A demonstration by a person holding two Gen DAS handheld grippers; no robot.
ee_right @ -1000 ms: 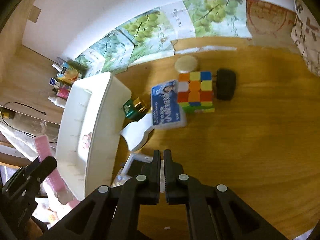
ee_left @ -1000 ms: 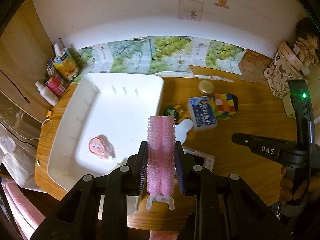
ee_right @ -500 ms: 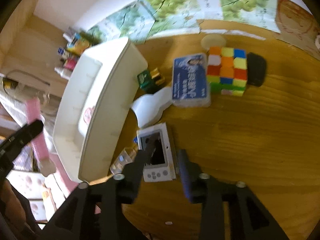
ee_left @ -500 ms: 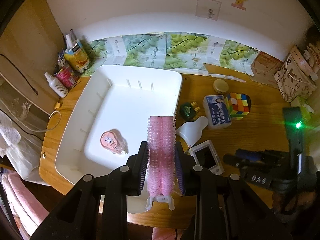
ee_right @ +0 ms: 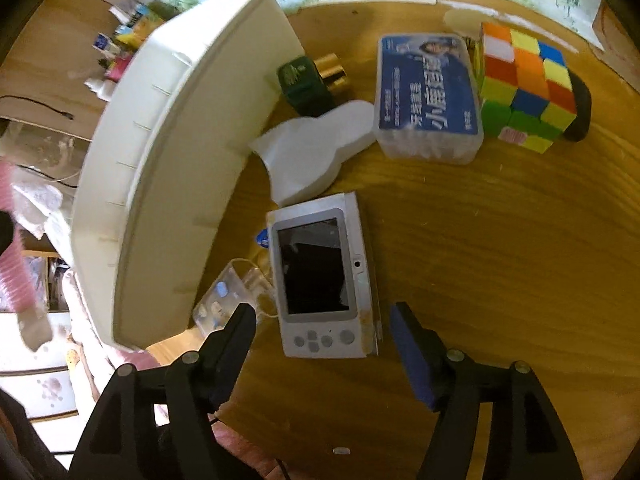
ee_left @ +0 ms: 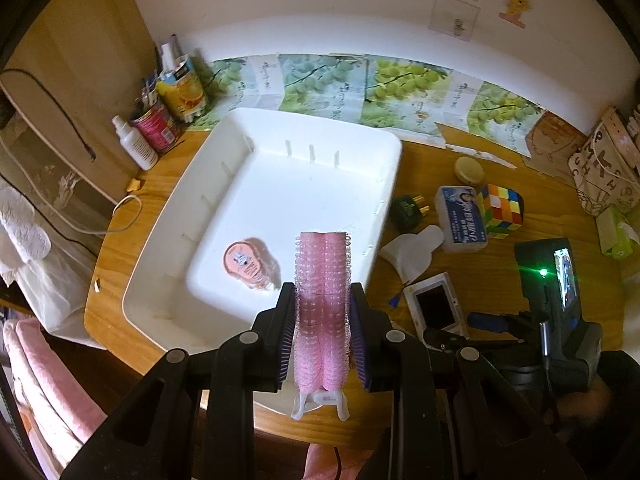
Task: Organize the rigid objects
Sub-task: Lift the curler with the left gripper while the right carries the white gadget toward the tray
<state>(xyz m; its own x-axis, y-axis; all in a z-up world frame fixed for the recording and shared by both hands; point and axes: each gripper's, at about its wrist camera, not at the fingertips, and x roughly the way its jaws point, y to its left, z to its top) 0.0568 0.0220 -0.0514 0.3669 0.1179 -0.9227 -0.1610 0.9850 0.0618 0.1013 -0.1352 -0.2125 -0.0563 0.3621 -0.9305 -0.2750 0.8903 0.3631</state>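
My left gripper (ee_left: 322, 330) is shut on a pink hair roller (ee_left: 322, 308) and holds it above the near right edge of the white tray (ee_left: 384, 152). A pink round tin (ee_left: 245, 265) lies in the tray. My right gripper (ee_right: 324, 334) is open, its jaws either side of the near end of a white handheld game console (ee_right: 320, 272) that lies on the wooden table beside the tray's outer wall (ee_right: 168, 152). The console also shows in the left wrist view (ee_left: 436, 306), with the right gripper (ee_left: 480, 332) just behind it.
Right of the tray lie a green bottle (ee_right: 308, 80), a white plastic piece (ee_right: 316, 152), a blue-lidded box (ee_right: 430, 92), a colour cube (ee_right: 524, 80), a round cream lid (ee_left: 469, 169) and a small clear case (ee_right: 228, 300). Bottles and cans (ee_left: 160, 124) stand at the back left.
My right gripper has opened and come down toward the console, which now lies between its jaws. My left gripper has risen and drawn back with the roller still held.
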